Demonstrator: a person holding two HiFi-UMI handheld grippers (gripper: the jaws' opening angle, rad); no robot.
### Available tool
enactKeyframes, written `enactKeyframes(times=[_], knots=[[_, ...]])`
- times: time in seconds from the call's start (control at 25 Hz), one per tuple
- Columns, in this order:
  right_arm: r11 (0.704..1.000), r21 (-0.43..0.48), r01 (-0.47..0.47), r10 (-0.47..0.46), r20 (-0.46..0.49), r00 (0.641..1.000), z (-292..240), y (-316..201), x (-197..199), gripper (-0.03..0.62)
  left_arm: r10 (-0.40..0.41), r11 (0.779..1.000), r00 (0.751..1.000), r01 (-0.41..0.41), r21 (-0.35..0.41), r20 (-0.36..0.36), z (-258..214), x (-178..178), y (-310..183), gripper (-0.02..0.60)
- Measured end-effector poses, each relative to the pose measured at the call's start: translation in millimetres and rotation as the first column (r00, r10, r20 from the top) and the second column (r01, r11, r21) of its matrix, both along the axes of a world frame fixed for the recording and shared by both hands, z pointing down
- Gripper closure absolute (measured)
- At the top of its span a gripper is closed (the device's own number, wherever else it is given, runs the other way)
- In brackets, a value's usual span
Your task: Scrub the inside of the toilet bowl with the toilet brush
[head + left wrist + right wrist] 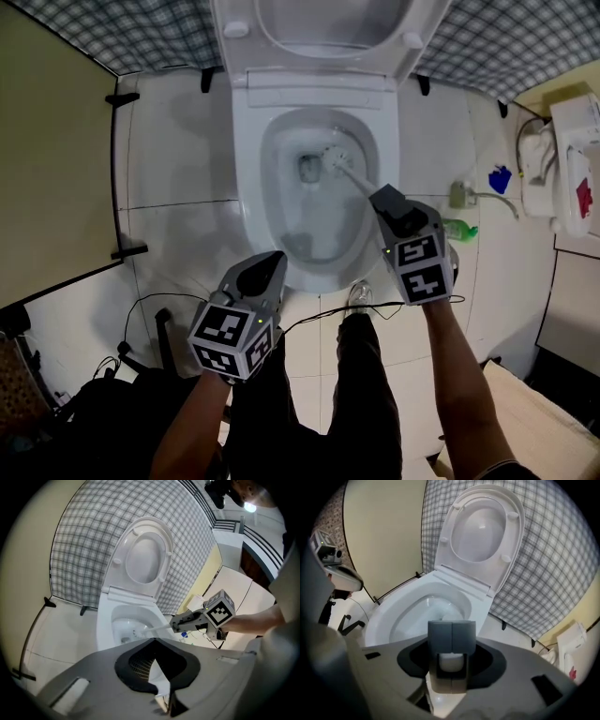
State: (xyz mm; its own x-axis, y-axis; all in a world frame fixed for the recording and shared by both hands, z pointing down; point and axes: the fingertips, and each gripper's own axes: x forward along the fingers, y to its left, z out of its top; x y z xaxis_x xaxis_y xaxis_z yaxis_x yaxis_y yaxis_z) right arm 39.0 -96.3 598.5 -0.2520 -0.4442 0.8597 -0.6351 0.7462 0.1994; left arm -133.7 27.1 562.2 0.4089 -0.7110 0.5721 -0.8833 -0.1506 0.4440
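Below you, on pale floor tiles [173,159], stands a white toilet [246,141], its lid [319,28] raised against a checked wall [506,37]. Your left gripper [273,260] hovers at the front rim of the bowl, its jaws pressed together with nothing between them. Your right gripper [386,201] hangs over the bowl's right side, jaws pinching the white handle of the toilet brush [352,175]. The brush slants down into the bowl, and its bristle head sits just beside the drain hole [309,169].
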Motion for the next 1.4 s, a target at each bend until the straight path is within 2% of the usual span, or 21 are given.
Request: enactKeyframes(times=[0.24,0.4,0.6,0.76,1.0,1.28,1.4], knots=[[0.999,0.041,-0.022,0.017,0.112,0.994,-1.2,-24.9,-39.3,0.407,0.002,1.000,1.000,-0.002,-0.013,0.000,4.0,0.6,1.5,0.572],[0.999,0.015,-0.040,0.036,0.211,0.977,4.0,-24.5,-57.6,0.407,0.004,1.000,1.000,-0.004,-0.014,-0.001,5.7,1.6,-0.5,0.572],[1.000,-0.030,0.001,0.008,0.317,0.948,3.2,-9.3,-89.5,0.407,0.004,1.000,1.000,-0.004,-0.014,-0.001,5.7,0.2,-2.3,0.572],[0.997,-0.028,0.076,-0.061,0.345,0.937,-4.1,7.1,-100.5,0.407,0.001,1.000,1.000,-0.001,-0.021,-0.001,9.1,-2.5,-1.3,0.572],[0.965,-0.040,0.258,-0.234,0.305,0.923,-12.0,50.7,-90.6,0.406,0.008,1.000,1.000,-0.009,-0.029,-0.011,12.5,4.8,0.4,0.572],[0.907,-0.077,0.414,-0.389,0.221,0.894,-20.6,96.1,-57.4,0.405,0.023,0.999,1.000,-0.023,-0.029,-0.011,11.8,10.2,-3.5,0.572],[0.871,-0.084,0.483,-0.470,0.142,0.871,-23.6,104.6,-43.4,0.406,0.031,0.999,0.999,-0.031,-0.032,-0.013,12.1,13.1,-2.9,0.572]])
